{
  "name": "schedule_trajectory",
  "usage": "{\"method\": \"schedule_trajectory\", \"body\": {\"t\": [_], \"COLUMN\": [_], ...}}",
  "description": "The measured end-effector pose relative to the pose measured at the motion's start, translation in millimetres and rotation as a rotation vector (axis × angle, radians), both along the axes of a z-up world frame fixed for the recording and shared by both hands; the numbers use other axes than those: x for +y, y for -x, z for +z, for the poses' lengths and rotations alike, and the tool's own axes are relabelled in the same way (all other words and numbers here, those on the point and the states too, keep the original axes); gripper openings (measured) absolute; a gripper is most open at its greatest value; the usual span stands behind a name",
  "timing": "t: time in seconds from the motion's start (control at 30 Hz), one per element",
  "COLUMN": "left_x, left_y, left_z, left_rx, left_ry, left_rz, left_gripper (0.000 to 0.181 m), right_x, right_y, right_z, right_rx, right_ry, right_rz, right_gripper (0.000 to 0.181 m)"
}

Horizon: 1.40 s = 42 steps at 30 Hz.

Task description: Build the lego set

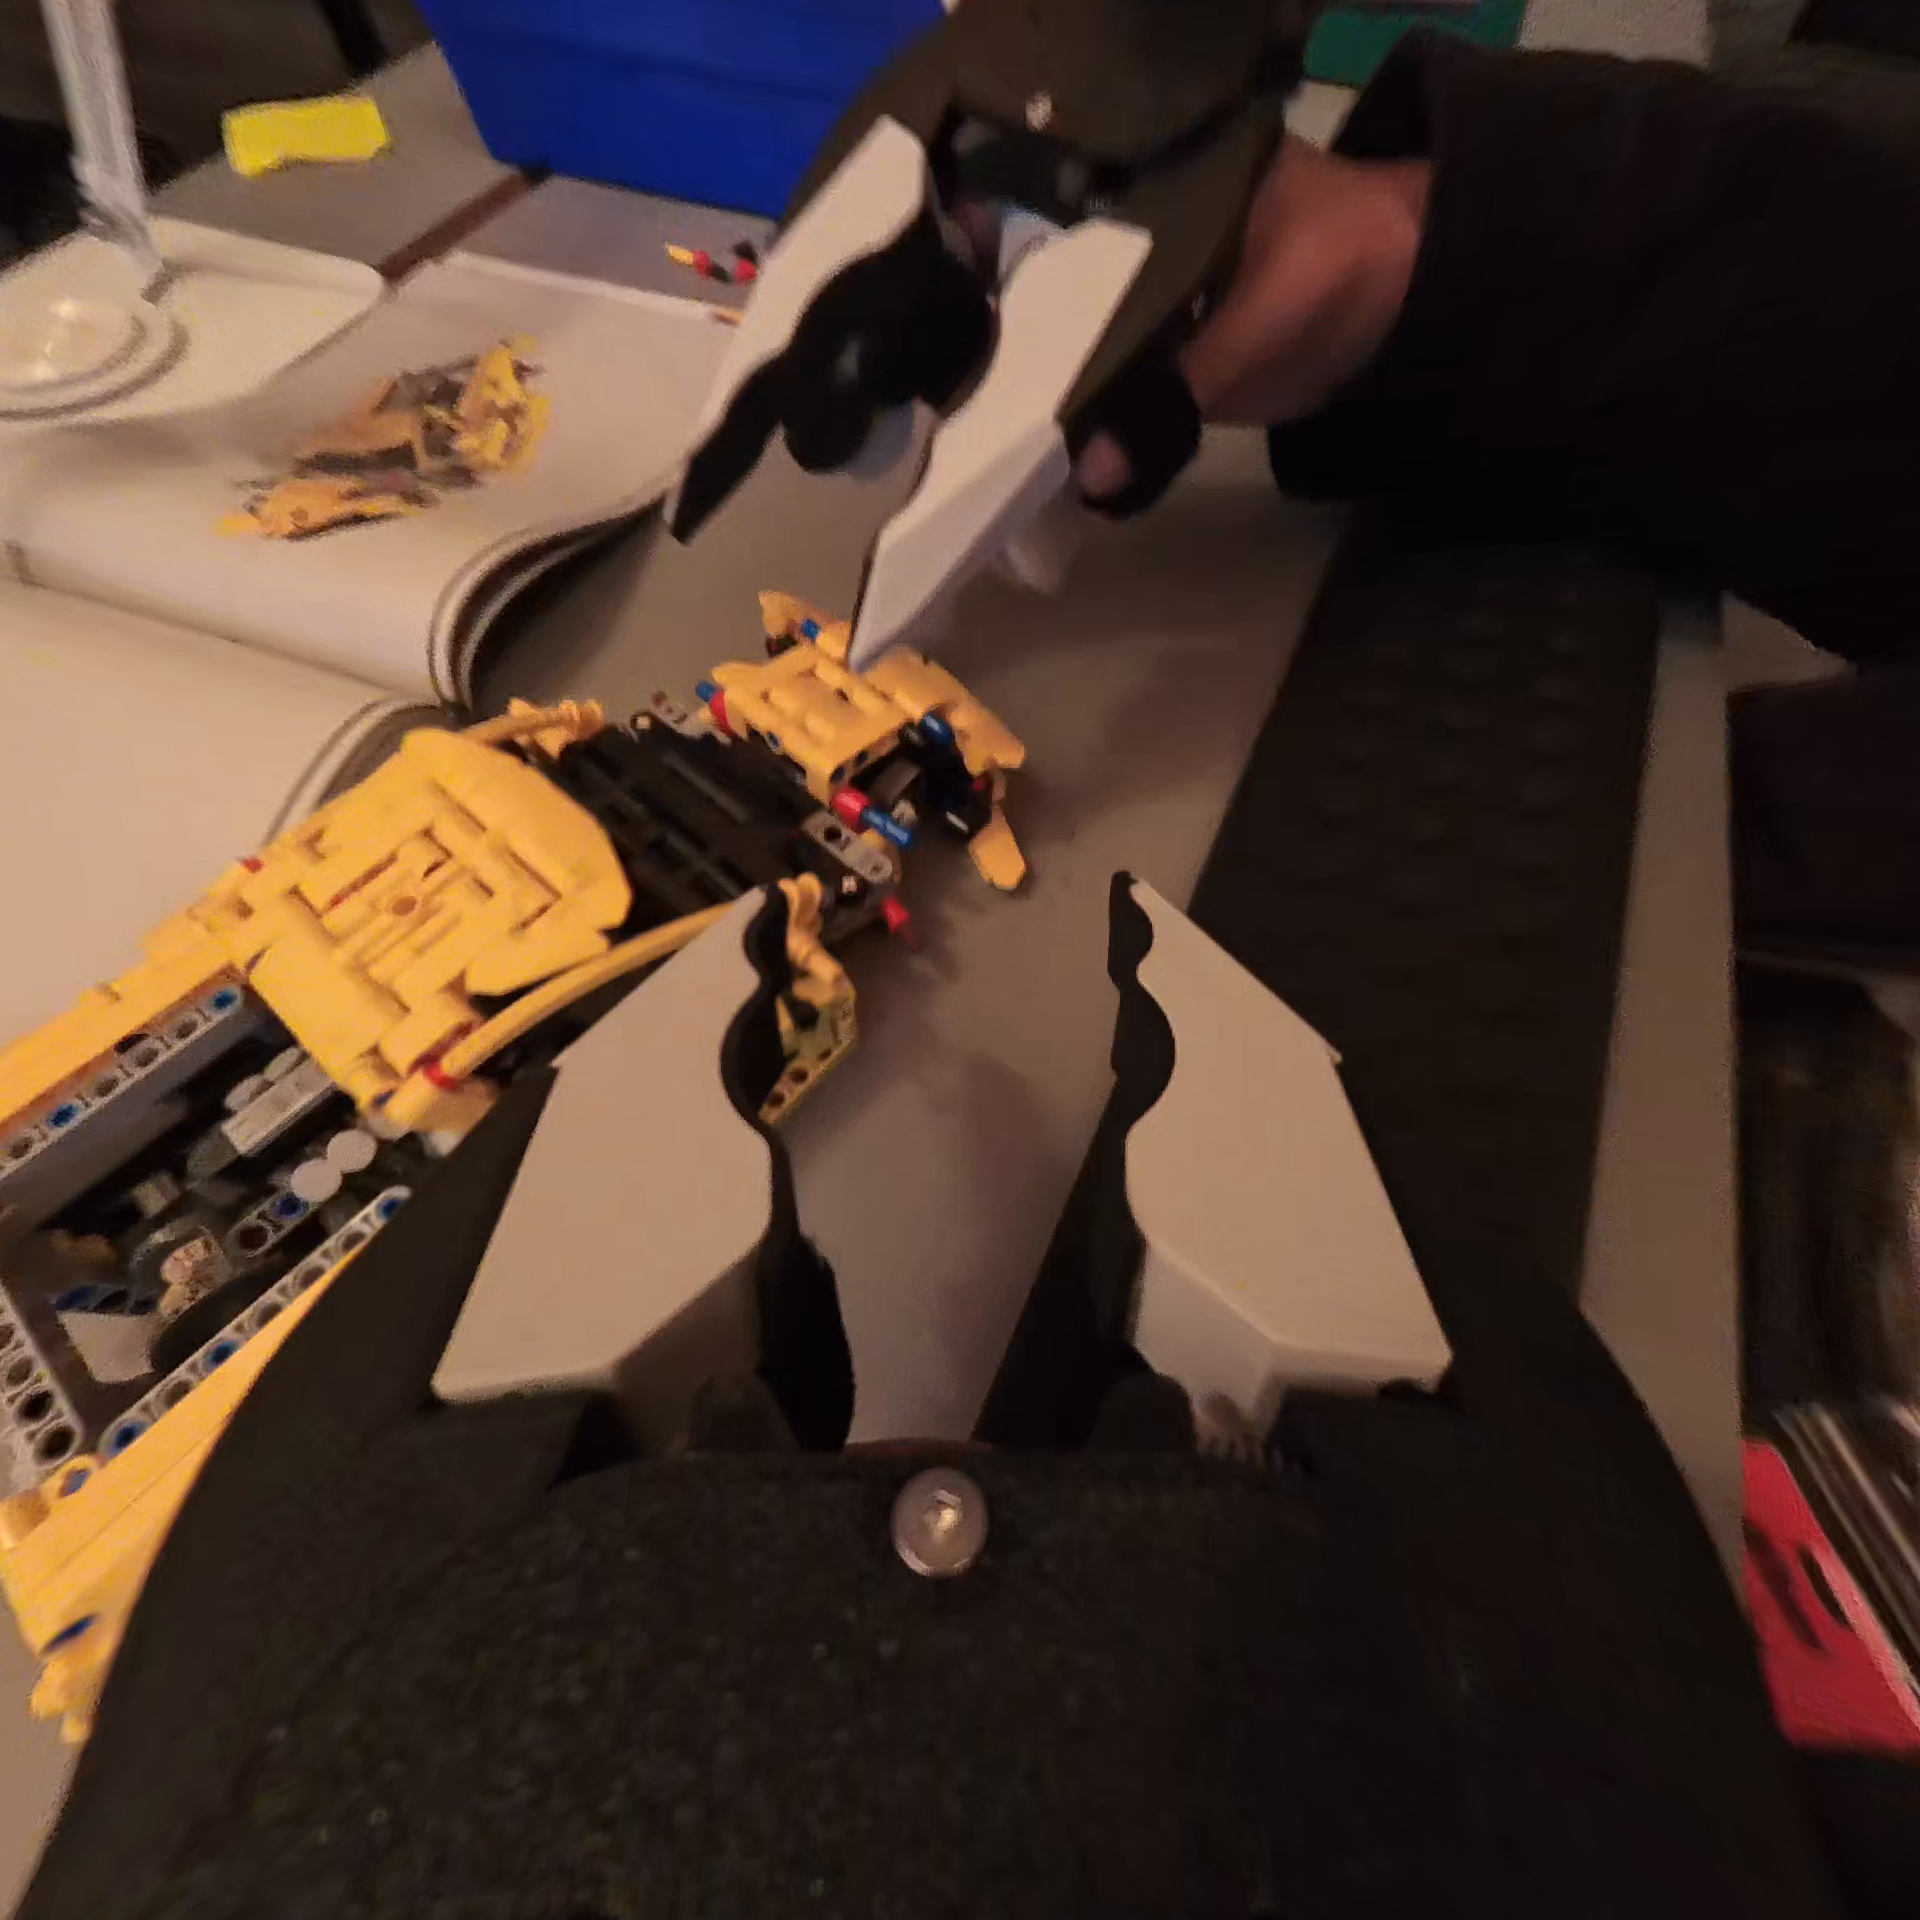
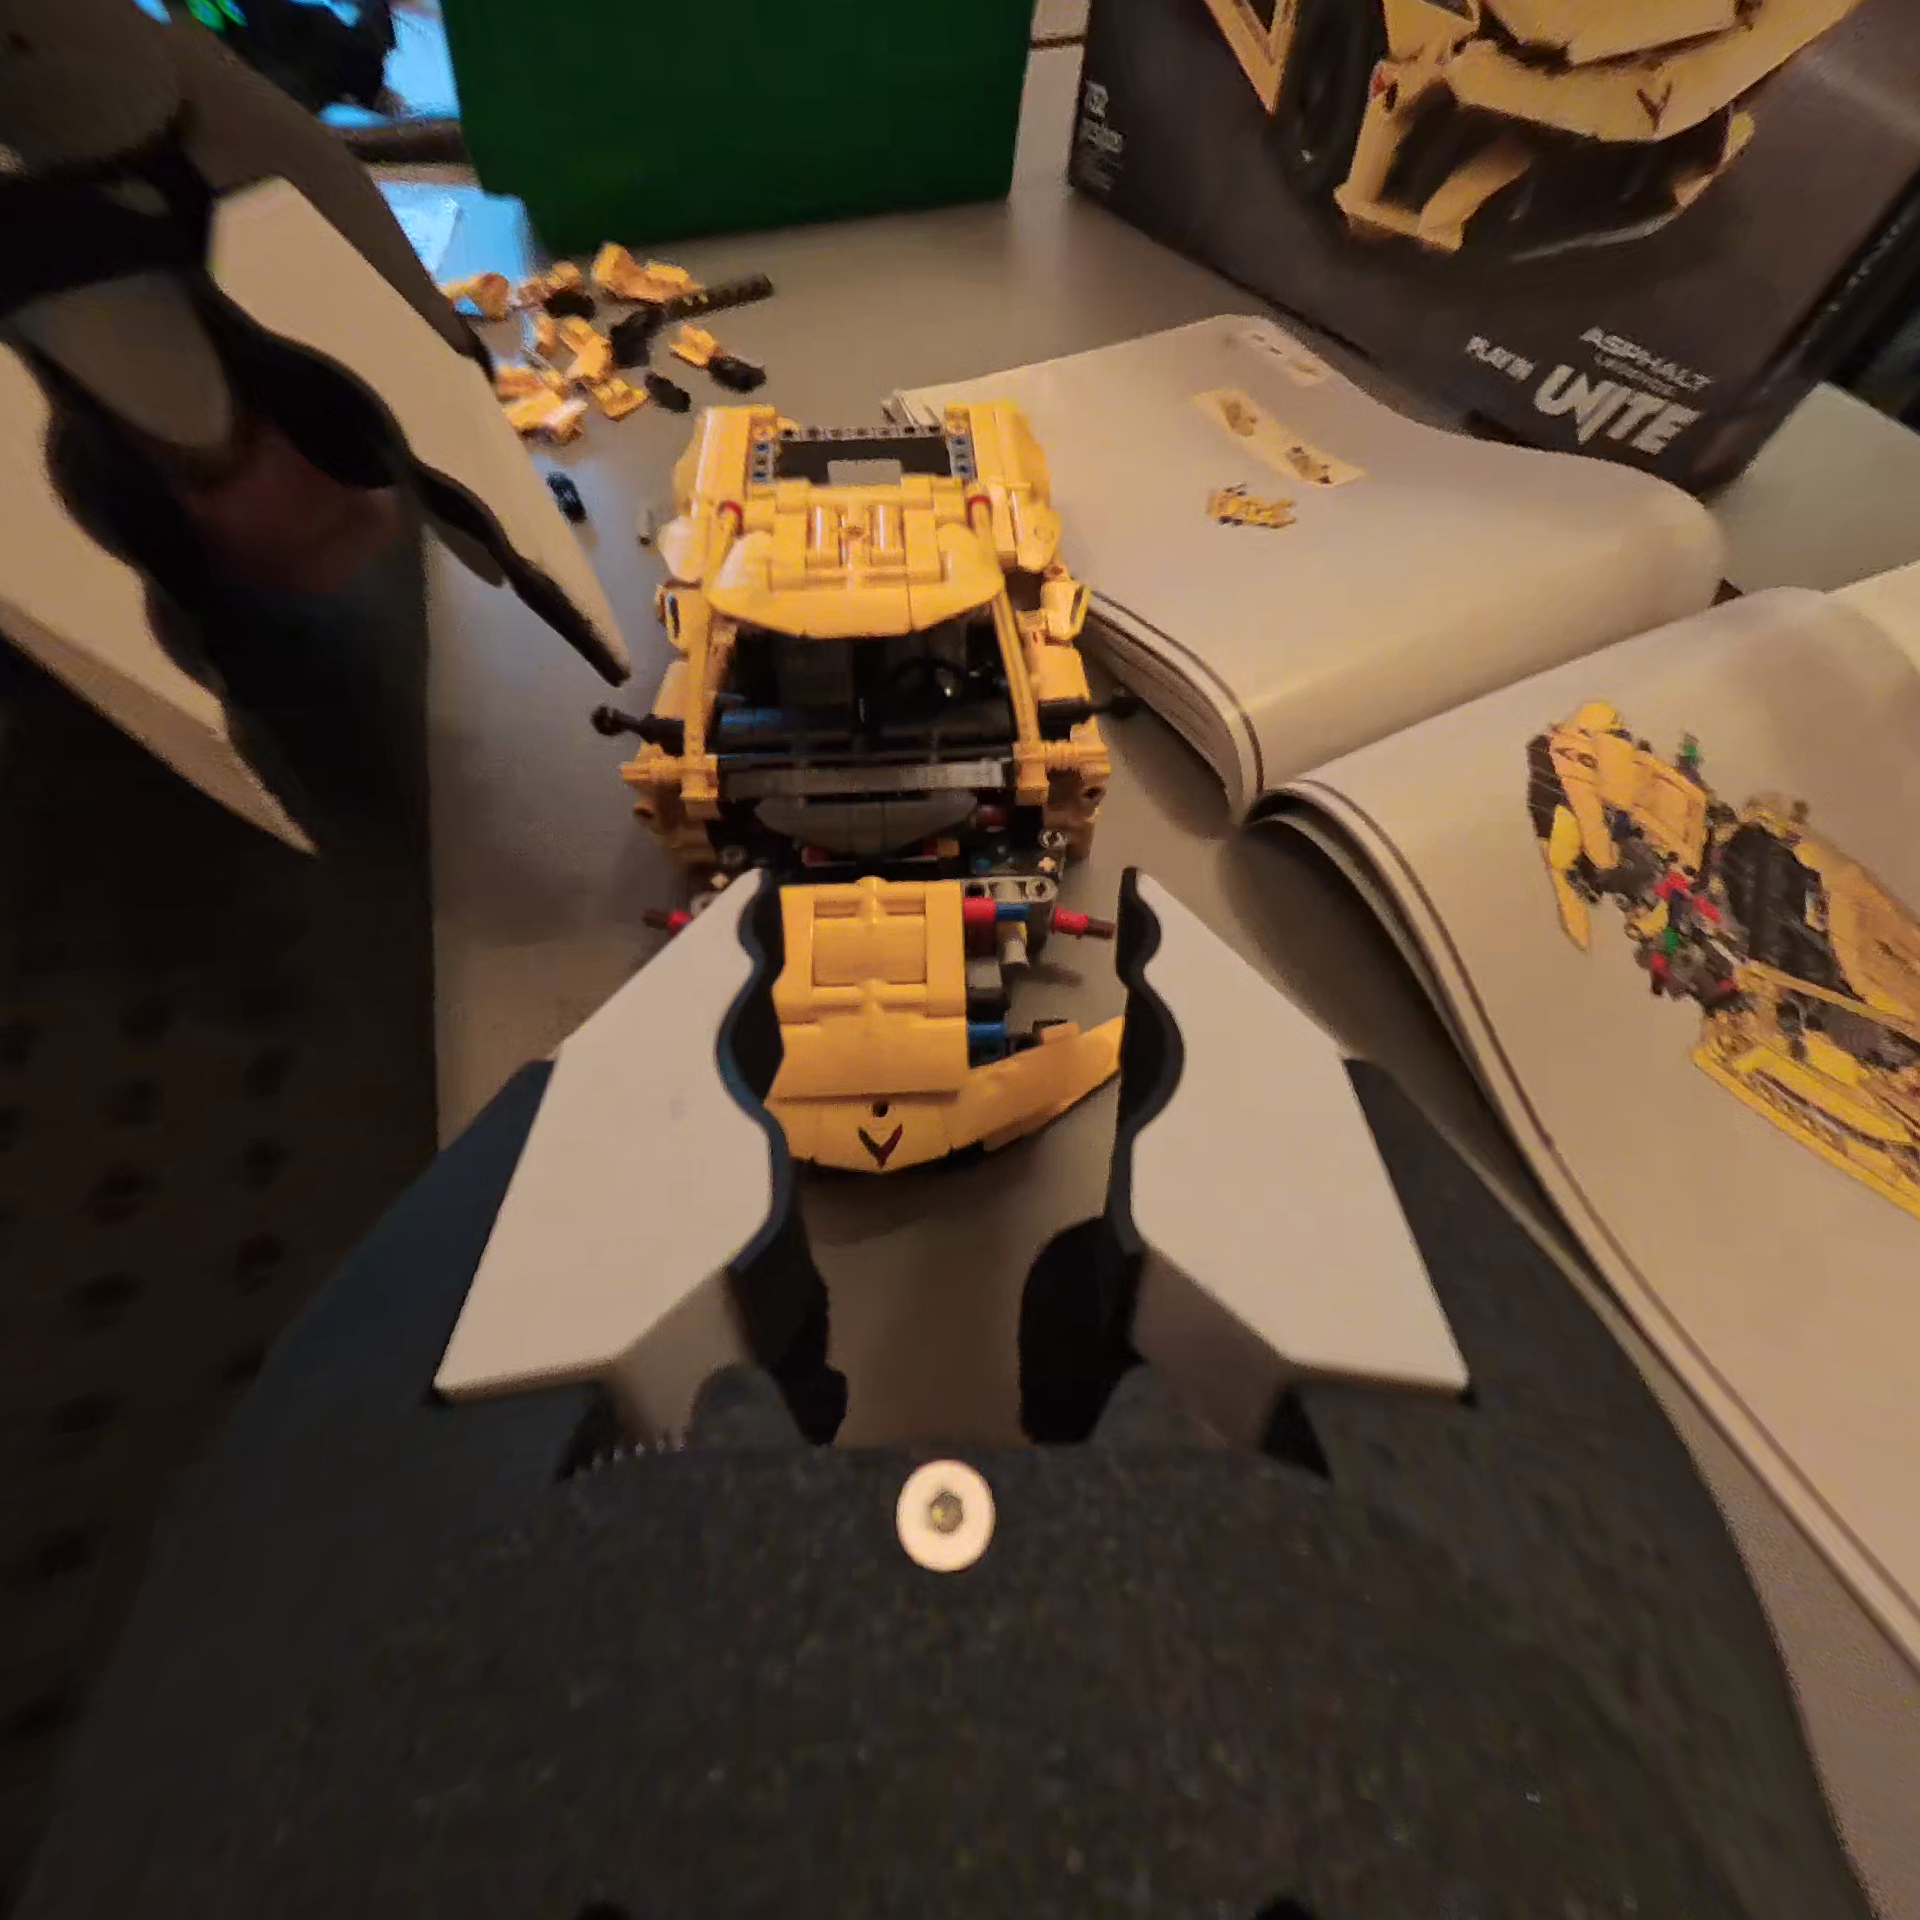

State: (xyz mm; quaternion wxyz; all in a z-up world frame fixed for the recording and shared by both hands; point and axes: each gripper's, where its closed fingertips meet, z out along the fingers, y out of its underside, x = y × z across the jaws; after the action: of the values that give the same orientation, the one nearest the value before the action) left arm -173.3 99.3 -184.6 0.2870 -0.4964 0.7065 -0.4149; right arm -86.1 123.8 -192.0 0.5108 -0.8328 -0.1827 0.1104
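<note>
The yellow lego car body stands on the grey table, its open front toward my right gripper. A separate yellow nose section lies on the table just in front of it. My right gripper is open, its fingers on either side of the nose section. In the left wrist view the right gripper has one fingertip at the nose section. My left gripper is open and empty beside the front corner of the car. It shows at the upper left of the right wrist view.
An open instruction booklet lies right of the car, with the set's box behind it. Several loose pieces lie at the back left before a green bin. A blue bin and a black mat show too.
</note>
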Motion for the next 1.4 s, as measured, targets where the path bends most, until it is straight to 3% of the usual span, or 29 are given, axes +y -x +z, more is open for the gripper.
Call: {"method": "schedule_trajectory", "body": {"t": [0.1,0.17,0.3,0.47,0.63,0.77,0.97,1.1,1.27,1.4], "left_x": [-5.3,-6.1,-2.1,-9.1,-6.3,-0.7,-0.2,0.7,1.2,1.8], "left_y": [-11.8,-15.5,-21.2,-29.6,-37.6,-40.9,-41.4,-41.0,-40.5,-40.7], "left_z": [-2.8,-7.5,-17.8,-18.4,-34.4,-38.3,-39.1,-39.3,-39.9,-39.7], "left_rx": [-0.054,-0.059,-0.013,0.036,0.157,0.168,0.167,0.160,0.137,0.139], "left_ry": [-0.103,-0.169,-0.293,-0.142,0.008,-0.038,-0.040,-0.061,-0.225,-0.183], "left_rz": [0.139,0.226,0.324,0.357,0.381,0.409,0.405,0.400,0.387,0.387], "left_gripper": [0.047,0.024,0.022,0.021,0.027,0.011,0.010,0.006,0.005,0.005], "right_x": [-4.2,-4.6,-7.5,-9.0,-8.7,-13.1,-13.3,-13.9,-14.4,-12.7], "right_y": [9.4,11.0,11.4,20.1,18.8,19.2,18.2,18.8,18.3,17.8], "right_z": [-11.4,-21.6,-27.9,-30.4,-31.9,-32.1,-32.0,-32.9,-33.5,-33.3], "right_rx": [-0.050,-0.076,-0.050,-0.033,-0.028,-0.076,-0.111,-0.167,-0.231,-0.239], "right_ry": [0.091,0.158,0.282,0.399,0.449,0.519,0.652,0.662,0.673,0.640], "right_rz": [0.020,0.037,0.124,0.243,0.220,0.255,0.272,0.238,0.222,0.257], "right_gripper": [0.063,0.062,0.051,0.045,0.041,0.041,0.041,0.041,0.041,0.042]}}
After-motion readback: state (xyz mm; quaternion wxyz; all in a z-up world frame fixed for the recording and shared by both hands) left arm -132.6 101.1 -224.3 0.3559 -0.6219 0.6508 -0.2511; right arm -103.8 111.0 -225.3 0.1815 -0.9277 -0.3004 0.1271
